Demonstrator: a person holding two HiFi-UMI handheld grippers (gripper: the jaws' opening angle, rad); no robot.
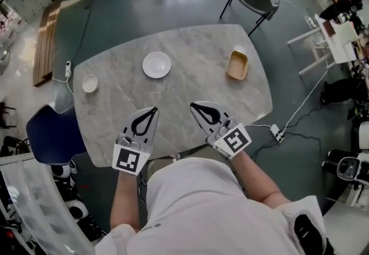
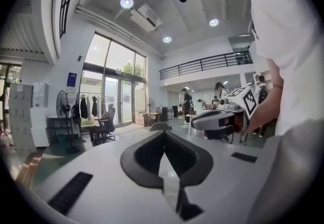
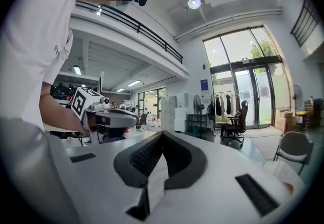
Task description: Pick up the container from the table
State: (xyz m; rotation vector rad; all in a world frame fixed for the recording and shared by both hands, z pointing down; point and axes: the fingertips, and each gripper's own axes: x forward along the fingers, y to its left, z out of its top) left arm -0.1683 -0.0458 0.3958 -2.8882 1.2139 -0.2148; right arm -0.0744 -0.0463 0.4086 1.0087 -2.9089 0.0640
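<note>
Fingers [image 2: 139,162] closed, empty: left gripper [image 1: 153,111], right gripper [image 1: 194,107]; container [image 1: 237,66] well apart.

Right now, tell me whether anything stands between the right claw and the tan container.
Nothing visible does: only bare table lies between the right claw and the tan container; the white plate and small bowl sit well left.

On the table [image 1: 196,89], the plate [image 1: 157,65] sits toward the far side — the container [image 1: 237,66] lies well to its right, the small bowl [image 1: 90,83] to its left.
</note>
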